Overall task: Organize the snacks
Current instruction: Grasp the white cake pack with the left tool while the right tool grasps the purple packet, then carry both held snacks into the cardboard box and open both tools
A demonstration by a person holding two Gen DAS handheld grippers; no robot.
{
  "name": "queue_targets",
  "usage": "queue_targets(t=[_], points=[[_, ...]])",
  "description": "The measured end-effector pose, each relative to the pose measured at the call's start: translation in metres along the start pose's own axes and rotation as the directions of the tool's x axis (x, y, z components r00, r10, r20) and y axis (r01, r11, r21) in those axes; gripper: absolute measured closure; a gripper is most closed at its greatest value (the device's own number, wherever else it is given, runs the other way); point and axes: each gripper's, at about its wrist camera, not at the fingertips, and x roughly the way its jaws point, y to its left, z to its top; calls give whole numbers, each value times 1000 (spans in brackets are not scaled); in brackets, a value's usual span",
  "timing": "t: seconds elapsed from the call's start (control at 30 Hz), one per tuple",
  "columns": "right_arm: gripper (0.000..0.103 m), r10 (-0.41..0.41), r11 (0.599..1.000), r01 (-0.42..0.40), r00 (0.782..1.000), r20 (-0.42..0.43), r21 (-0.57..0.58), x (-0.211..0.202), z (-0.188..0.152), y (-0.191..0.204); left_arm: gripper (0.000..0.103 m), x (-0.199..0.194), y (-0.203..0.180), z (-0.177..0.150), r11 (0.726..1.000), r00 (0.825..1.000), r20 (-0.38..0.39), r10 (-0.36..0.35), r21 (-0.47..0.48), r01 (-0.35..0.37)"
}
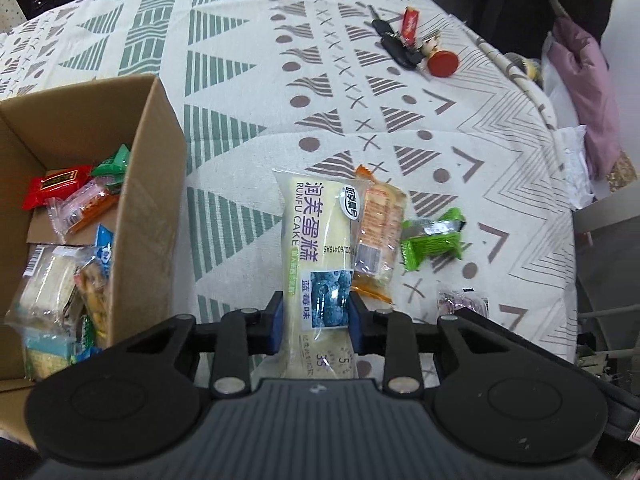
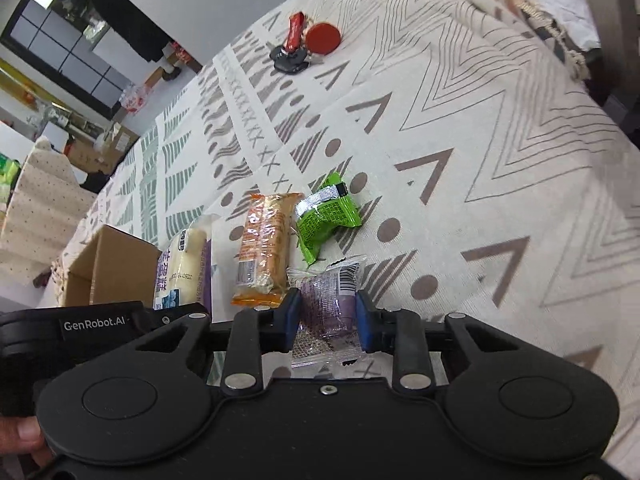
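Lying lengthwise between the blue pads of the left hand-held gripper (image 1: pixel 316 320), the long pale-yellow blueberry cake packet (image 1: pixel 318 248) is pinched at its near end; the pads are closed against both of its sides. The far end of the packet points away across the patterned cloth-covered bench (image 1: pixel 460 128).

The clear purple-tinted snack wrapper (image 2: pixel 330 304) is seated between the pads of the right hand-held gripper (image 2: pixel 327 316); both pads are pressed against it, with the jaws narrowed to roughly the wrapper's width.

Count on the bench: one cake packet, one orange translucent biscuit packet (image 1: pixel 376 236) touching the cake packet's right edge, one crumpled green foil wrapper (image 1: pixel 430 242) just beside that, one purple wrapper nearest the right hand-held gripper. Four loose snacks in total.

One open brown cardboard box (image 1: pixel 152 184) is set to the left of the cake packet, holding several snacks, including a red packet (image 1: pixel 56 184); an exact count cannot be given.

One bunch of black keys with red tags (image 1: pixel 404 46) is seen well apart, at the far side.
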Motion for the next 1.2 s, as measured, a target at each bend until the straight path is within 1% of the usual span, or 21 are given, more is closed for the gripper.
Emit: queue_targets(t=[0.37,0.67,0.93,1.2], points=[[75,27,999,-25,997,66,-26,-36,-12,26,73,-45,3,-16,1000,997,69,-24,14,23],[75,37,999,-33,994,98,-41,-57,-27,43,72,-74,10,-31,999,994,101,-51,19,49],[75,49,997,-41,992,117,-63,-66,-36,62,72,-92,31,-37,998,990,127,-54,-7,55],[75,74,994,-64,990,122,-91,-66,-38,90,72,-107,55,-34,998,987,151,-52,-34,58]])
